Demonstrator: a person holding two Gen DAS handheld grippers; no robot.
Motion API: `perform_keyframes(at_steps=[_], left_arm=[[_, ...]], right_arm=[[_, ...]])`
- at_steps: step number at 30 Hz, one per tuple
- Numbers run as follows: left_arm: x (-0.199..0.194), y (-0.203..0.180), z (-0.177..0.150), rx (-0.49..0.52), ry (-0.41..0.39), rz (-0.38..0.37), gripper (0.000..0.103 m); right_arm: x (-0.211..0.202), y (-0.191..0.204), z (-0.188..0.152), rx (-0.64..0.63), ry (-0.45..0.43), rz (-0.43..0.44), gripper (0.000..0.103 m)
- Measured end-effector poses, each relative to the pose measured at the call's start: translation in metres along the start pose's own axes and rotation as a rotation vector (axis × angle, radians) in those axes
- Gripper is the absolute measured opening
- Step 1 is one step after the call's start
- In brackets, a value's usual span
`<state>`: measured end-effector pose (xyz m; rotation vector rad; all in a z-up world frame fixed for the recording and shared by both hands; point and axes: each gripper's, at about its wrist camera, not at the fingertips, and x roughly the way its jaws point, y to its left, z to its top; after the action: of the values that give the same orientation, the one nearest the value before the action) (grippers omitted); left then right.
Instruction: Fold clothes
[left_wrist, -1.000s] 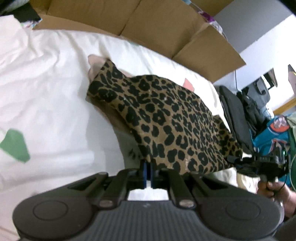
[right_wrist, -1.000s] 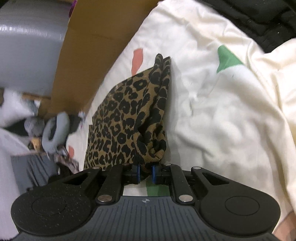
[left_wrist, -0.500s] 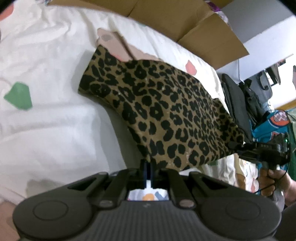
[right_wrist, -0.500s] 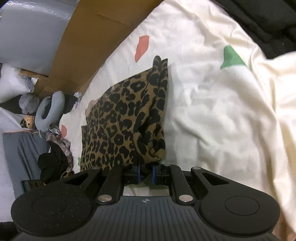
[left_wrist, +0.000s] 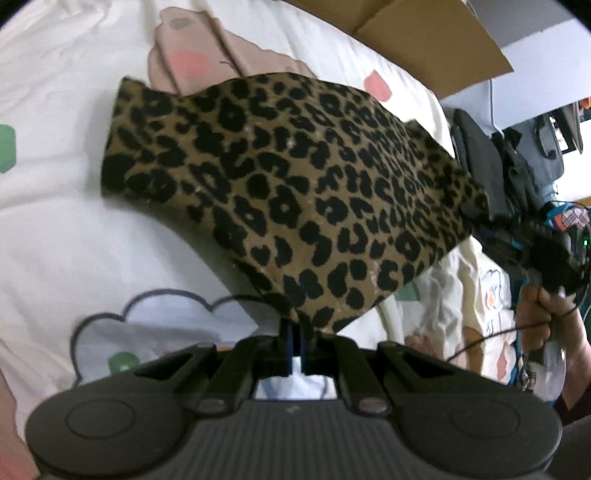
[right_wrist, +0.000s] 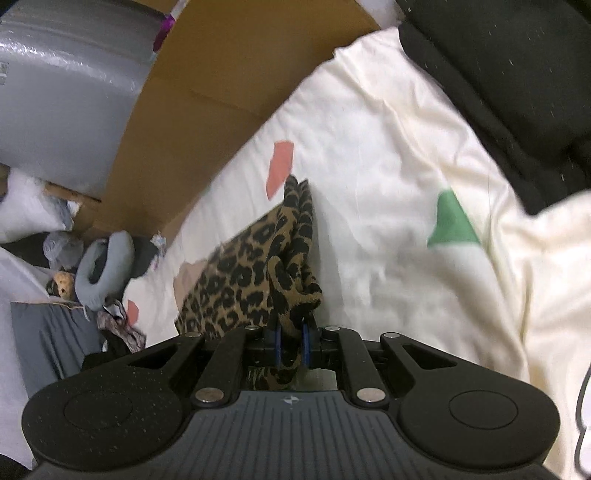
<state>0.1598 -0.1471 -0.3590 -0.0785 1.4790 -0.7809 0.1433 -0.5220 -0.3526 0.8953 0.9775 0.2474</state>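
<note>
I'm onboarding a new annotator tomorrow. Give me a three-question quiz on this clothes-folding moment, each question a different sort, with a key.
1. True or false: both grippers have their jaws shut on the leopard-print garment.
2. Multiple choice: what lies under the garment? A) a bare wooden floor B) a white sheet with coloured shapes C) a glass table.
3. Fill in: behind the sheet stands a brown ____ box.

Key
1. True: the left gripper pinches one edge and the right gripper pinches a bunched end.
2. B.
3. Cardboard.
</note>
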Motion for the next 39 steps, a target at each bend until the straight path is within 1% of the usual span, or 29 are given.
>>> perform_keyframes(at_steps=[3,7,12,15,19,22,26,30,33,37,39], left_arm=[[0.0,-0.007,-0.006,-0.035,-0.005,0.014,0.003],[0.003,-0.02,-0.016,-0.087,-0.04,0.021,0.003],[0.007,-0.037,-0.04,-0.134,-0.085,0.033,0.003],[0.004,-0.047,-0.047,-0.15,-0.113,0.051,0.003],[0.002,-0.058,-0.047,-0.194,-0.144,0.065,0.003],[0.002,-0.062,-0.045,-0.239,-0.163,0.091,0.003],[0.002,-0.065,-0.055,-0.295,-0.195,0.088,0.003],[0.007,-0.063,-0.065,-0.349,-0.22,0.079,0.003],[0.012,-0.067,-0.069,-0.342,-0.222,0.067,0.003],[0.022,-0.068,-0.063,-0.323,-0.23,0.066,0.003],[0.029,-0.067,-0.063,-0.324,-0.233,0.072,0.003]], right_arm=[[0.002,-0.001,0.011,-0.012,-0.012,0.011,0.009],[0.004,-0.001,0.027,-0.035,-0.03,0.021,0.009],[0.007,0.001,0.043,-0.069,-0.046,0.027,0.009],[0.009,0.002,0.052,-0.08,-0.053,0.028,0.009],[0.01,0.009,0.062,-0.113,-0.066,0.029,0.009],[0.011,0.013,0.07,-0.122,-0.06,0.027,0.009],[0.011,0.018,0.076,-0.136,-0.044,0.007,0.009],[0.007,0.021,0.08,-0.178,-0.025,-0.013,0.009],[0.004,0.021,0.085,-0.206,-0.017,-0.016,0.009],[0.004,0.014,0.092,-0.166,-0.04,-0.021,0.009],[0.008,0.013,0.094,-0.171,-0.05,-0.03,0.009]])
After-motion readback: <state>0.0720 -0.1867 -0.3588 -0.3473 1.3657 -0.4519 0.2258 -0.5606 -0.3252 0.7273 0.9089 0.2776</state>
